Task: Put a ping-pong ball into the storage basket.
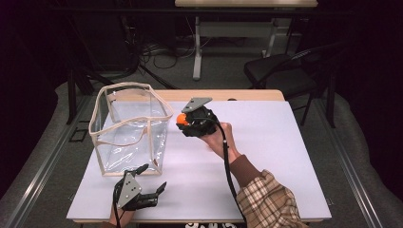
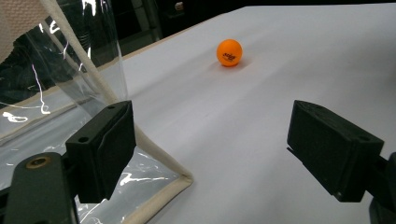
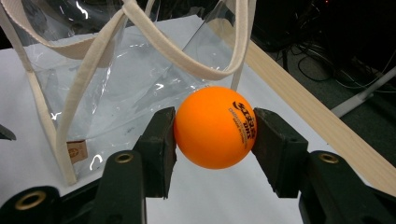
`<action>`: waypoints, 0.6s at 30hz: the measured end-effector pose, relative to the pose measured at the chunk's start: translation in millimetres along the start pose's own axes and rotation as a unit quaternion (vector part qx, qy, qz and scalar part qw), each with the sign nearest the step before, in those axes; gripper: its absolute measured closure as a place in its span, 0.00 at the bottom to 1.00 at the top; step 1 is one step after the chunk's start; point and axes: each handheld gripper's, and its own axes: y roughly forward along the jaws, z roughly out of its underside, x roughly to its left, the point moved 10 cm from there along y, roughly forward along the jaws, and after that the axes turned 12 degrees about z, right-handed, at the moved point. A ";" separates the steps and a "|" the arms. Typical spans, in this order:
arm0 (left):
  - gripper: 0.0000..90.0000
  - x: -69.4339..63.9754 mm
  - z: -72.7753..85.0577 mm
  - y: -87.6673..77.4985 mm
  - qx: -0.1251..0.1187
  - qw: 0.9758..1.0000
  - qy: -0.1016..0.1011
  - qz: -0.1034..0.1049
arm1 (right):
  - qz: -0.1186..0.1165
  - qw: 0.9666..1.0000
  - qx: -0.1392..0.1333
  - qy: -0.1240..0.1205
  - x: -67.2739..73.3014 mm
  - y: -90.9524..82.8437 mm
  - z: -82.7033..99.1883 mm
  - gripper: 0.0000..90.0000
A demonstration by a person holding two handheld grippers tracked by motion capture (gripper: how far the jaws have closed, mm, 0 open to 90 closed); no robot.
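Note:
My right gripper is shut on an orange ball, held just off the upper right edge of a clear bag with beige trim. In the right gripper view the ball sits pinched between both pads, with the bag and its handles right behind it. My left gripper rests open near the table's front left, by the bag's near bottom corner. In the left gripper view its jaws stand wide apart around that corner. Farther off in that view, an orange ball lies on the white surface.
A white mat covers the wooden table, whose bare far edge shows behind it. A black chair and a desk's legs with cables stand beyond the table. The person's plaid sleeve comes in at the bottom right.

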 end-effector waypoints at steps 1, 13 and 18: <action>0.17 -0.1 0.0 0.0 0.001 1.000 0.002 0.001 | 0.000 1.000 0.000 0.001 -0.7 0.6 -1.0 0.56; 0.17 0.0 -0.2 -0.2 -0.001 1.000 -0.001 0.001 | -0.002 1.000 0.000 -0.001 0.0 4.7 -10.5 0.56; 0.17 0.0 -0.1 -0.1 0.000 1.000 0.000 0.001 | -0.002 1.000 -0.004 -0.002 0.7 6.3 -15.7 0.56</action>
